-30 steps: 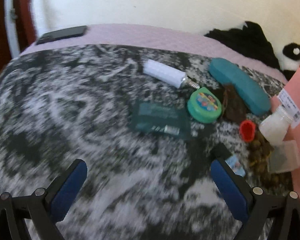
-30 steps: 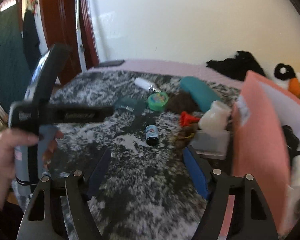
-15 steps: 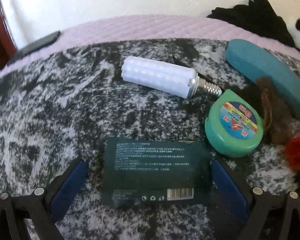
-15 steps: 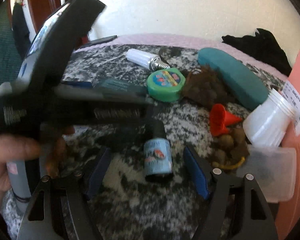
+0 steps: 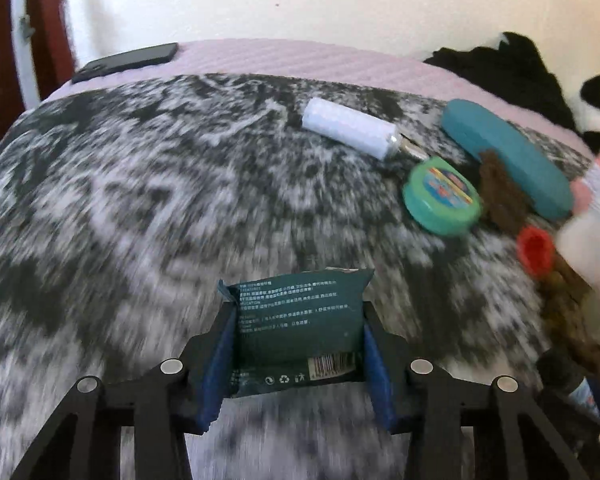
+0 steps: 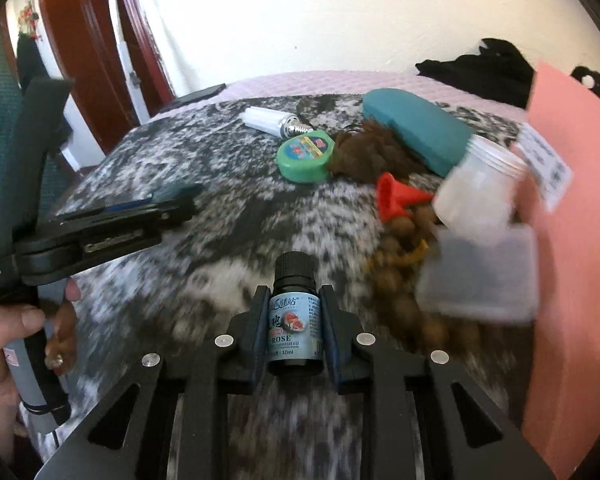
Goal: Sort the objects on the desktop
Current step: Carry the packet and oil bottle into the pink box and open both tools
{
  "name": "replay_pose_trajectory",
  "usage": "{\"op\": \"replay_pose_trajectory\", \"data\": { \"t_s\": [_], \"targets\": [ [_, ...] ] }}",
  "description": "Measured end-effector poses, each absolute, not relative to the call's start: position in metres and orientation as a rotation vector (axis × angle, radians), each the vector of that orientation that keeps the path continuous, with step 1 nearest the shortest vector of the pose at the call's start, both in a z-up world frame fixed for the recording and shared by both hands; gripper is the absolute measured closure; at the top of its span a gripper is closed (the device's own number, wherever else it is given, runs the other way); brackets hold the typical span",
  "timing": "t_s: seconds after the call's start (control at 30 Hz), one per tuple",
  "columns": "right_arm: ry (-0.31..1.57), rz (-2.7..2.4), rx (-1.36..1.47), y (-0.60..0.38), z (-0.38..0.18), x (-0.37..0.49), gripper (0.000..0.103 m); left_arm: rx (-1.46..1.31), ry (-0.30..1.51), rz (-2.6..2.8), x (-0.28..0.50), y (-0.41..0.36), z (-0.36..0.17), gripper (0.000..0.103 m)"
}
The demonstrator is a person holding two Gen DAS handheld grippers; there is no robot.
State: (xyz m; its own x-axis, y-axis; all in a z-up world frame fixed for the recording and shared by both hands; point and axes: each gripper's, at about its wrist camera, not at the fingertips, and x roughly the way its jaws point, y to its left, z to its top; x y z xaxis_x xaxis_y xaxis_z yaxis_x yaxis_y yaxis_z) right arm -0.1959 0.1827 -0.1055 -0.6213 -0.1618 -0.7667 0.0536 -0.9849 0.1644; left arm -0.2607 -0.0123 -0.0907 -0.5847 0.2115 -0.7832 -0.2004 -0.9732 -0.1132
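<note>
left tongs clenched on dark green sachet | right tongs clamp rose oil bottle | risk: limp sachet buckles, slips out; smooth glass bottle twists free ahead of pads

Soft daylight fills both views, bright on the pale wall ahead of me; no hard glare; only faint shadows lie under the things. My left gripper and the dark green packet between its pads are sharp; the speckled blanket around them smears in radial streaks. My right gripper and the small bottle read crisply, label legible; the clear box to its right is blurred. Fisheye bending curves the edges; black corners vignette the right view.
</note>
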Motion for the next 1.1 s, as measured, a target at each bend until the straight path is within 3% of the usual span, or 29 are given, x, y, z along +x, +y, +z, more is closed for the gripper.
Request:
{"op": "replay_pose_trajectory", "data": {
  "t_s": [0.57,0.87,1.1],
  "targets": [
    [-0.151,-2.765,1.103,0.182,-0.017,0.011,0.077,-1.090,0.029,2.599,-0.058,-0.004,0.003,0.054],
    [-0.242,-2.890,1.025,0.238,0.020,0.094,0.077,-0.967,0.074,2.447,0.005,0.076,0.045,0.053],
    [-0.321,-3.075,0.934,0.312,0.052,0.133,0.077,-0.856,0.150,2.319,0.011,0.170,0.079,0.053]
  ]
}}
